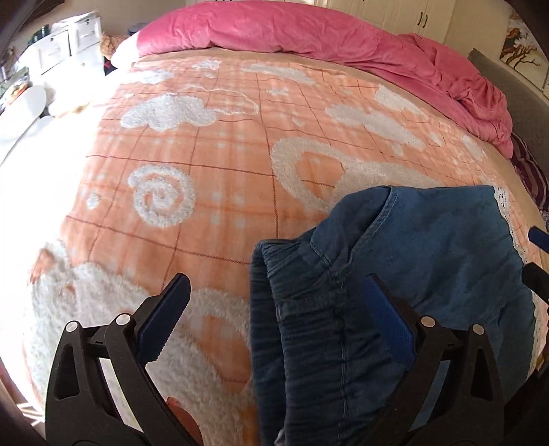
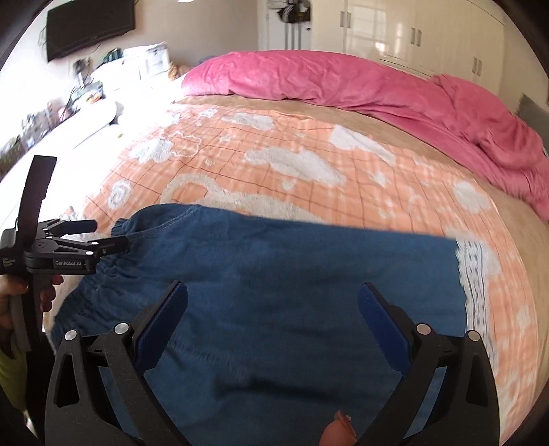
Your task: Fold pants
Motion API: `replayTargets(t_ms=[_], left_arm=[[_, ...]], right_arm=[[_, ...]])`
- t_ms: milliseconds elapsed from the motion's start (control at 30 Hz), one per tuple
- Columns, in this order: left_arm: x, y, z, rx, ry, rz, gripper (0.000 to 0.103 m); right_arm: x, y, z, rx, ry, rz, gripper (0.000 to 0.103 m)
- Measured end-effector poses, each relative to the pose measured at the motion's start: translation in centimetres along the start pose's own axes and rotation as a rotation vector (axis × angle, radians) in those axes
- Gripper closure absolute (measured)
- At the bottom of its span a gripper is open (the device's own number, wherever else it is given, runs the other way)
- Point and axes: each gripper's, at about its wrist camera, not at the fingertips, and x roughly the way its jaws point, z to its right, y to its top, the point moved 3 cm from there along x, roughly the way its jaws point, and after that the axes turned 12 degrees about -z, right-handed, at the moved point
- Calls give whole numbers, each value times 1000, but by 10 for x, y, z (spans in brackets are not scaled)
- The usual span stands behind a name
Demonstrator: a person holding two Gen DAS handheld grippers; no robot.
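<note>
Blue denim pants point(image 2: 291, 274) lie folded flat on the bed, with the elastic waistband point(image 1: 264, 308) to the left and a white lace hem point(image 2: 473, 274) to the right. My left gripper point(image 1: 274, 291) is open and low at the waistband end: one finger is over the denim, the other over the blanket. The right wrist view shows the left gripper point(image 2: 111, 233) with its fingers apart beside the gathered waistband. My right gripper point(image 2: 272, 295) is open above the middle of the pants, holding nothing. The right gripper's tips point(image 1: 537, 254) show past the lace edge.
The bed has an orange checked blanket point(image 1: 223, 154) with fluffy white shapes. A bunched pink duvet point(image 1: 308, 34) runs along the far side and right. White drawers point(image 1: 68, 41) and clutter stand at the left, wardrobes point(image 2: 411, 31) behind. A hand point(image 2: 10, 291) holds the left gripper's handle.
</note>
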Motion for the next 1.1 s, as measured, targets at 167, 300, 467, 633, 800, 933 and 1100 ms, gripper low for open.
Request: replayTargets(t_ms=[167, 300, 467, 633, 800, 933, 1100], left_arm=[[20, 7, 2, 35, -34, 1, 29], [17, 12, 3, 66, -71, 44, 66], [-3, 4, 6, 101, -57, 146, 71], [-20, 0, 8, 95, -43, 225, 71], [-17, -2, 10, 105, -12, 236, 71], [-12, -1, 11, 112, 16, 233, 71], [-10, -2, 7, 104, 23, 240, 71]], right_arm=[[25, 32, -2, -110, -13, -39, 4], [53, 57, -3, -180, 13, -97, 4], [80, 76, -4, -273, -30, -154, 4], [95, 86, -29, -452, -2, -168, 6], [113, 79, -55, -569, -34, -166, 40], [115, 71, -62, -529, 32, -145, 81], [92, 67, -49, -413, 49, -55, 97]])
